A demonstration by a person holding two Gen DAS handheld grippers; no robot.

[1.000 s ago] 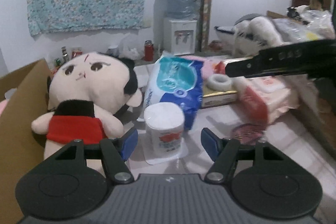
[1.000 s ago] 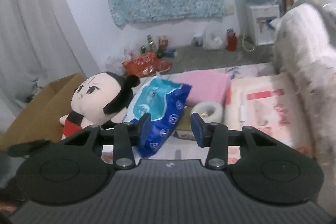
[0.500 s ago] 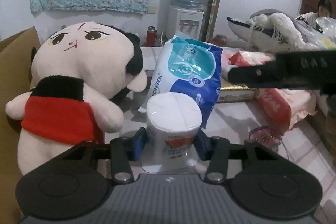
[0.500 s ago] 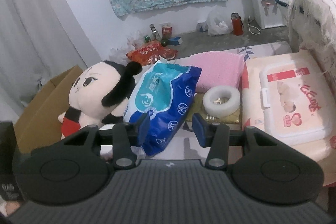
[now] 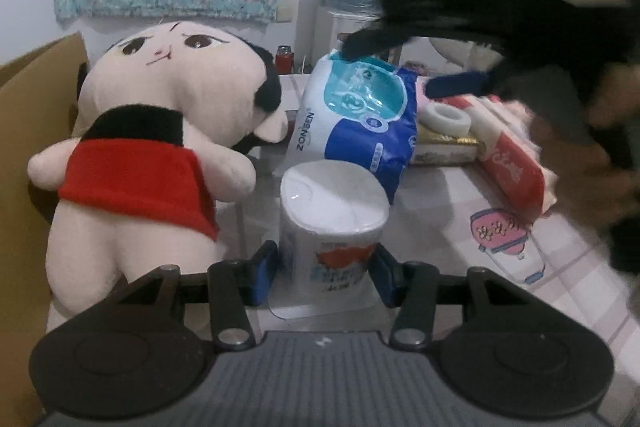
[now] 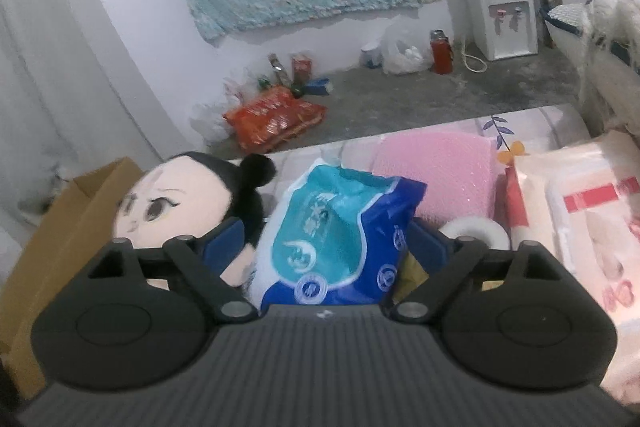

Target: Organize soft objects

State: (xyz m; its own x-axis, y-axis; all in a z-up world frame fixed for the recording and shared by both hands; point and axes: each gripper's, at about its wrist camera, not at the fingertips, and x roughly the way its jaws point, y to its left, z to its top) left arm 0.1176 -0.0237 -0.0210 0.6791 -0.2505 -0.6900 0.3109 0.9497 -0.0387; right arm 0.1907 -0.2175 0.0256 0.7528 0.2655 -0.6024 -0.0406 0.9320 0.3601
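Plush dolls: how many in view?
1. The plush doll sits left of the tissue roll and blue pack, against the cardboard box. More could be hidden inside the box.

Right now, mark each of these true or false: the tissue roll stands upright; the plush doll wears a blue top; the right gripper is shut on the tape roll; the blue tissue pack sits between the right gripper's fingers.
1. The tissue roll stands upright. True.
2. The plush doll wears a blue top. False: its top is red with a black collar.
3. The right gripper is shut on the tape roll. False: its jaws have just been opening, and the tape roll lies beyond its right finger.
4. The blue tissue pack sits between the right gripper's fingers. True.
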